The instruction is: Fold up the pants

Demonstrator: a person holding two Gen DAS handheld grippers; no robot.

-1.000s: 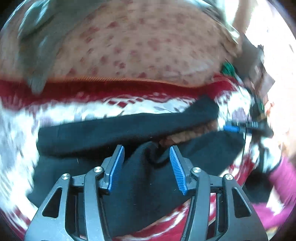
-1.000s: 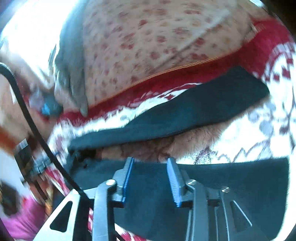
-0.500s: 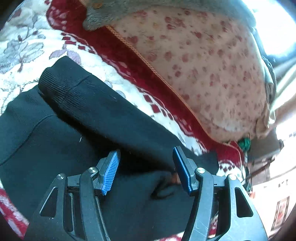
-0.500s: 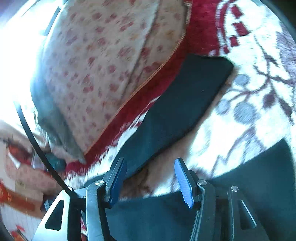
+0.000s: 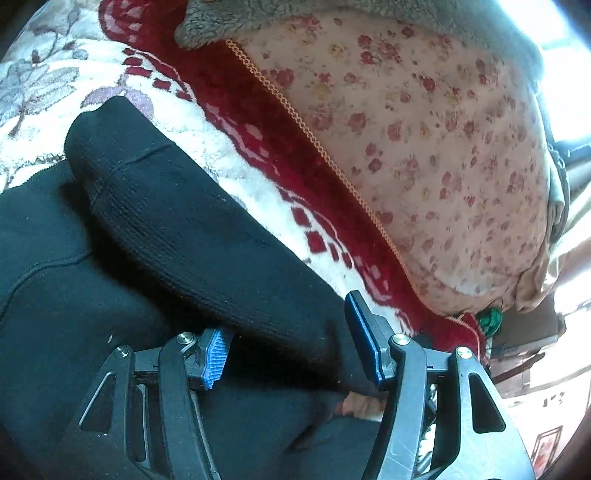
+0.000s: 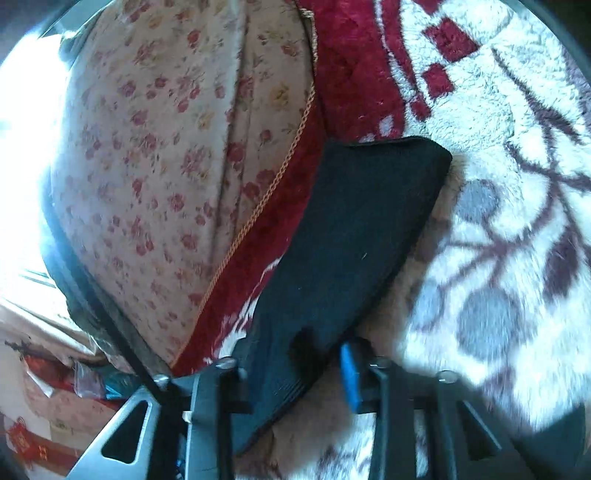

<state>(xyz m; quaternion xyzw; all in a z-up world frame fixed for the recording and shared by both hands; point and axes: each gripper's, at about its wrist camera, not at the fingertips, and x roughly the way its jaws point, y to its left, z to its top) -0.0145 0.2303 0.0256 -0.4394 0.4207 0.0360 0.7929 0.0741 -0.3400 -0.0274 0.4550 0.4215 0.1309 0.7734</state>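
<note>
Black knit pants (image 5: 177,221) lie on a white, red and grey patterned blanket (image 5: 229,140). In the left wrist view my left gripper (image 5: 288,343) is open, its blue pads on either side of one pant leg near the crotch, the fabric between the jaws. In the right wrist view my right gripper (image 6: 295,373) is open around the same leg (image 6: 354,229) lower down, with the cuffed end pointing away. Its left pad is hidden behind the fabric; the right pad (image 6: 349,373) shows.
A floral cream pillow (image 5: 424,140) with orange piping lies along the blanket's far side, with a grey fleece (image 5: 295,14) on top of it. Room clutter shows past the bed's edge (image 6: 55,406).
Both grippers have moved forward and down onto the far pant leg, so it now sits between each pair of open jaws. The right view has swung toward the leg's cuff end.
</note>
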